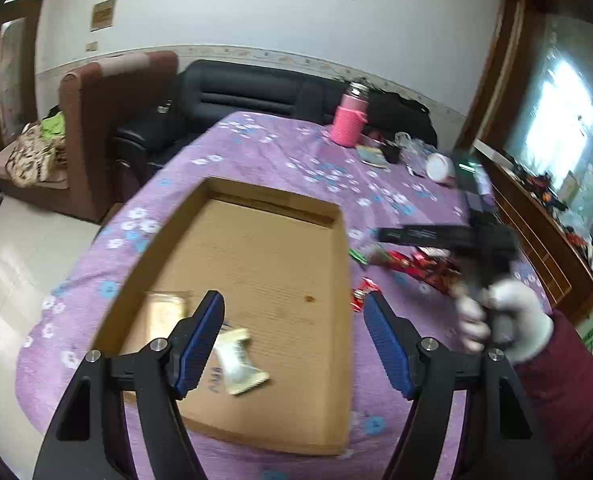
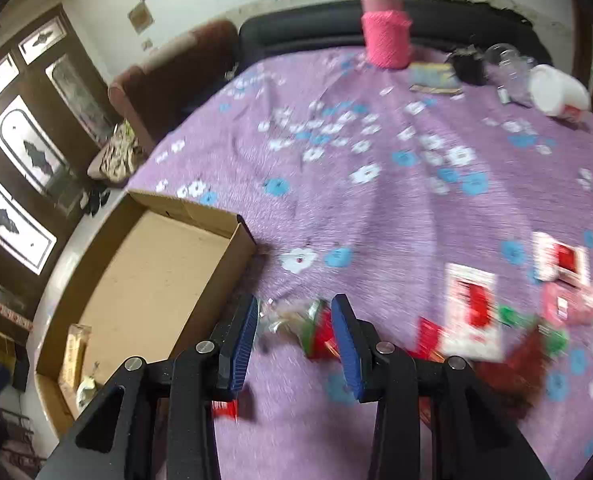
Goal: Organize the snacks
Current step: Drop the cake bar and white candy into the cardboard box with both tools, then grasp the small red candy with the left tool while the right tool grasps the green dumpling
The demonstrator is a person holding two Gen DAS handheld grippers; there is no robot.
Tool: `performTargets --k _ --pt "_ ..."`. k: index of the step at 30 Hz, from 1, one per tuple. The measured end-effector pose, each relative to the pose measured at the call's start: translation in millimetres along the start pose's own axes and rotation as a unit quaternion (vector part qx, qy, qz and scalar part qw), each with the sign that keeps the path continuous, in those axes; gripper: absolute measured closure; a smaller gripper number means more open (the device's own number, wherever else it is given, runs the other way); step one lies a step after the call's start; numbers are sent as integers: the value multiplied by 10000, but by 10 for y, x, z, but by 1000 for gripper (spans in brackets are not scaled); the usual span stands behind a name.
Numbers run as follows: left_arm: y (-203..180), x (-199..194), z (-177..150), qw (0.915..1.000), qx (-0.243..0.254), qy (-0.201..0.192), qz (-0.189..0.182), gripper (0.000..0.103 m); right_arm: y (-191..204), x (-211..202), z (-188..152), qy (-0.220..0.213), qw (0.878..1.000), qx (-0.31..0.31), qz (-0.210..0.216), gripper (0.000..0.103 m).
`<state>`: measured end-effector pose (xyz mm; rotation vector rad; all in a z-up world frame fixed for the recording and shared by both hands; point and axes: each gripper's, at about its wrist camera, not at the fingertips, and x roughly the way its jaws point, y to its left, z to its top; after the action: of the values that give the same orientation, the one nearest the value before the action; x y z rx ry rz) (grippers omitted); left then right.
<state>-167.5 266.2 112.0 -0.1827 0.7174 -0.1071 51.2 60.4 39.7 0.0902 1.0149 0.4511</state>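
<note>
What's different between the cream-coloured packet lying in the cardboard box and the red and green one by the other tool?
The white snack packet lies inside the cardboard tray, below the open left gripper; the red and green packet lies outside it on the purple cloth, between the open fingers of the right gripper. The white packet is pale and plain; the other is brightly coloured. Both are small wrapped snacks, neither gripped.

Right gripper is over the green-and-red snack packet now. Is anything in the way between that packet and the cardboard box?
Nothing visible. The green-and-red snack packet lies on the purple tablecloth between the open right gripper's fingers. Only bare cloth separates it from the cardboard box, whose low side wall is all it must clear. Two packets lie at the box's near end.
</note>
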Motion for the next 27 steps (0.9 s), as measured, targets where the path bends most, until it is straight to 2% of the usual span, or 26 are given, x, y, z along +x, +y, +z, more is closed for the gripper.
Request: performTargets --k 2,4,6,10,13,15,16,18,19,24,26,27 --pt "-81 53 -21 9999 50 82 -67 31 51 176 57 142 9997 -113 -146 61" --pt "-142 99 -28 9998 62 150 -124 31 79 325 54 363 9991 -184 -152 67" --pt "-166 129 -36 9997 72 186 -137 31 146 266 -45 365 9985 -351 -192 71" --pt "-174 181 -31 9996 73 211 -168 31 85 60 -359 742 9966 -365 71 73" --pt "-157 214 -28 9995 16 215 -214 31 29 -144 -601 970 9937 -558 -48 73" --pt "-143 233 -22 9994 -45 214 -252 31 -33 -251 -667 920 9945 -480 -106 72" --pt "-144 240 -21 9994 -70 214 -260 31 -60 -310 -676 813 9958 -415 4 70" --pt "-147 252 -16 9994 -121 217 -251 31 -43 -385 -648 591 9973 -335 278 54" --pt "-151 250 -18 9994 -125 223 -243 31 -10 -396 -626 489 9977 -331 342 53" --pt "-171 163 -34 9996 -122 172 -173 31 354 -168 -475 344 9950 -522 780 53" --pt "-161 133 -31 9996 -158 158 -167 31 456 -1 -471 437 9946 -600 728 55" --pt "-157 123 -29 9996 -169 158 -164 31 496 80 -470 516 9941 -646 707 71"
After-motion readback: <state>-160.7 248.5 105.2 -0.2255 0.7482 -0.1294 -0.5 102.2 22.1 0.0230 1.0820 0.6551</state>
